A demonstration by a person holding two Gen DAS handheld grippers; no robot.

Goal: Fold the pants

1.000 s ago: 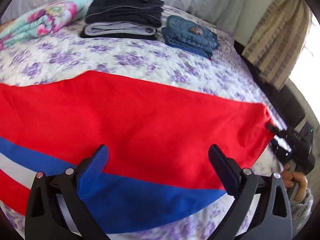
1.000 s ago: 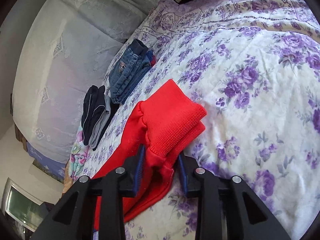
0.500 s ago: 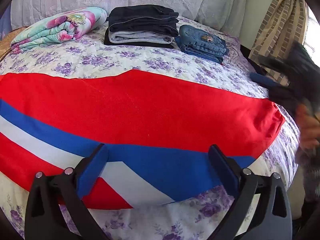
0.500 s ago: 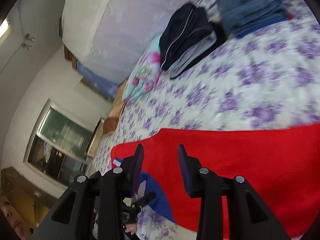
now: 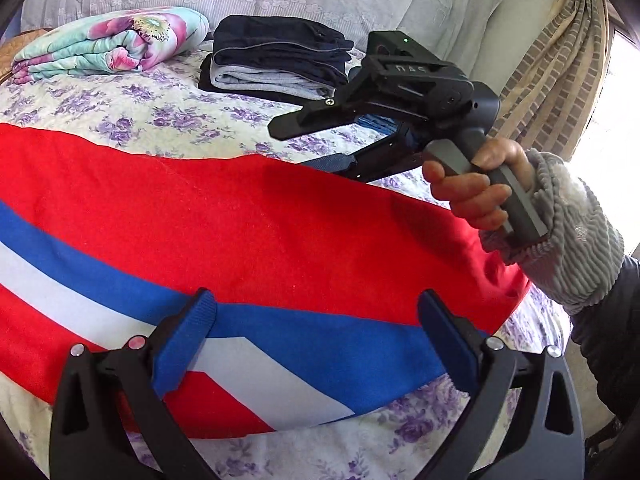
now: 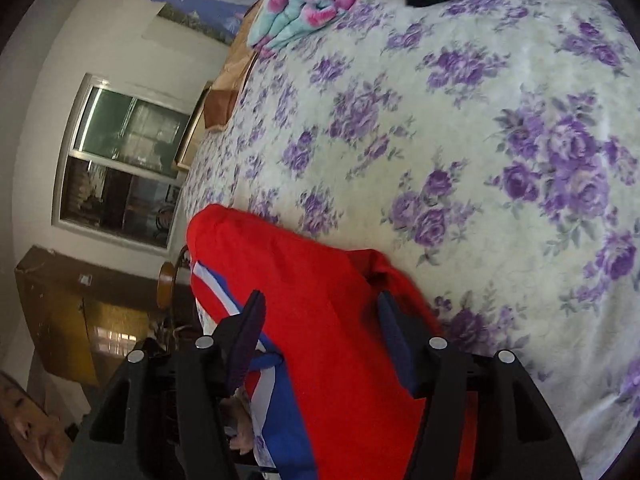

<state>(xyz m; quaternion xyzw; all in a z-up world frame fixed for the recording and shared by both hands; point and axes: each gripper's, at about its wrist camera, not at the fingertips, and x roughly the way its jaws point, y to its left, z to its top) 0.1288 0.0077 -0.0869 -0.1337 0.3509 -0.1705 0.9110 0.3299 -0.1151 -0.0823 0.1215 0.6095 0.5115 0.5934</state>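
Over the red pants (image 5: pixel 280 216), left gripper (image 5: pixel 316 336) gapes empty; right gripper (image 6: pixel 320 340) seemingly straddles fabric, unclamped.

pants (image 5: pixel 280 240): 1 | grippers: 2, left gripper (image 5: pixel 316 332), right gripper (image 6: pixel 320 332) | folded dark clothes stack (image 5: pixel 280 60): 1 far | floral blanket (image 5: pixel 112 44): 1 far left

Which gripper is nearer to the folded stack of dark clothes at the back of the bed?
Right. The right gripper reaches across the red pants, close in front of the dark stack; the left gripper hovers at the pants' near edge, farther back.
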